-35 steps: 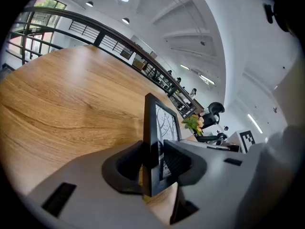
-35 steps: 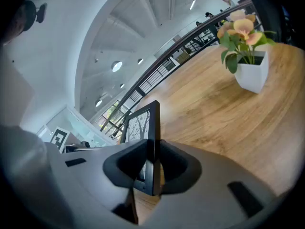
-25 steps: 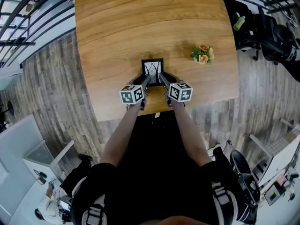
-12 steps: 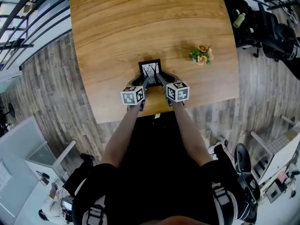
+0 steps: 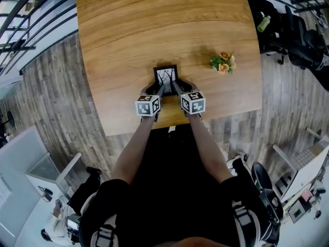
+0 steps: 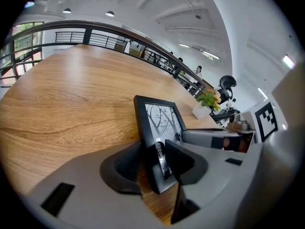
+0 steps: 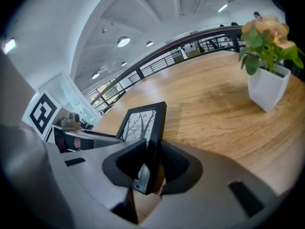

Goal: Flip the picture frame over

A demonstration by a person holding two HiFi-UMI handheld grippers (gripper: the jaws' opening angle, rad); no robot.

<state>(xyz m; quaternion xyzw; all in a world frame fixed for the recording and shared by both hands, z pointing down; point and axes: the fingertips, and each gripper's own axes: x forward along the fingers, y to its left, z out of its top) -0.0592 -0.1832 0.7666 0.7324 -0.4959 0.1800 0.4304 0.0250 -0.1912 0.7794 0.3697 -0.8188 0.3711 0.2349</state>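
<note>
Black picture frame [image 5: 166, 76] between just-opening jaws of both hand-held grippers [image 5: 160, 89] [image 5: 176, 88]

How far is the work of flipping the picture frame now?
Done: the left tongs and the right tongs each grip a side edge of the picture frame, which is tilted, not flat. In hand: that grip, though the jaws have just been opening slightly. Left: its picture side faces the person, so the flip seems not yet done.

The wooden table [image 5: 154, 30] fills the upper centre; on it, a potted plant [image 5: 222, 63] at right, a picture frame [image 5: 166, 76] upright mid-picture
</note>
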